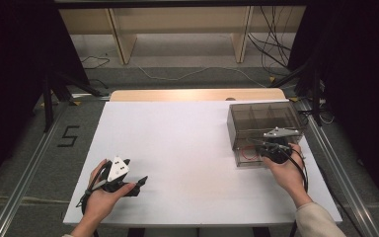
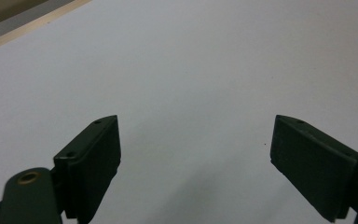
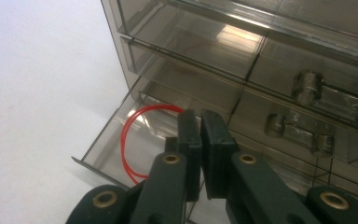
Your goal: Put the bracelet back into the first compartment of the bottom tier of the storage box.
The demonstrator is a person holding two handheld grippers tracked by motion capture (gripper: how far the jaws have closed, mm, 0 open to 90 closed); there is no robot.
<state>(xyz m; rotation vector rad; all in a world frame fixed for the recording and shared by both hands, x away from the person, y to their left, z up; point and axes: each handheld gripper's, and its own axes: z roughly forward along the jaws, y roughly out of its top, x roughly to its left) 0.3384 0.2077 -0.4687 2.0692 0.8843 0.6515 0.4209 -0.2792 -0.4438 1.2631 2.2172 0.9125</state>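
A smoky clear drawer cabinet (image 1: 264,118) stands at the right of the white table (image 1: 187,148). Its lowest left drawer (image 3: 103,148) is pulled out, and a thin red wire loop (image 3: 125,135) lies inside it. My right gripper (image 3: 200,116) hovers over that drawer with its jaws shut together. One end of the loop runs behind them, and I cannot tell whether it is pinched. In the high view the right gripper (image 1: 259,144) points left at the cabinet's front. My left gripper (image 1: 137,185) rests open on the table's near left, and its jaws (image 2: 196,149) hold nothing.
The cabinet (image 3: 191,46) has more closed drawers with clear handles (image 3: 307,88) to the right of the open one. A wooden strip (image 1: 197,95) edges the table's far side. Metal rails (image 1: 24,173) and cables run along the floor around it.
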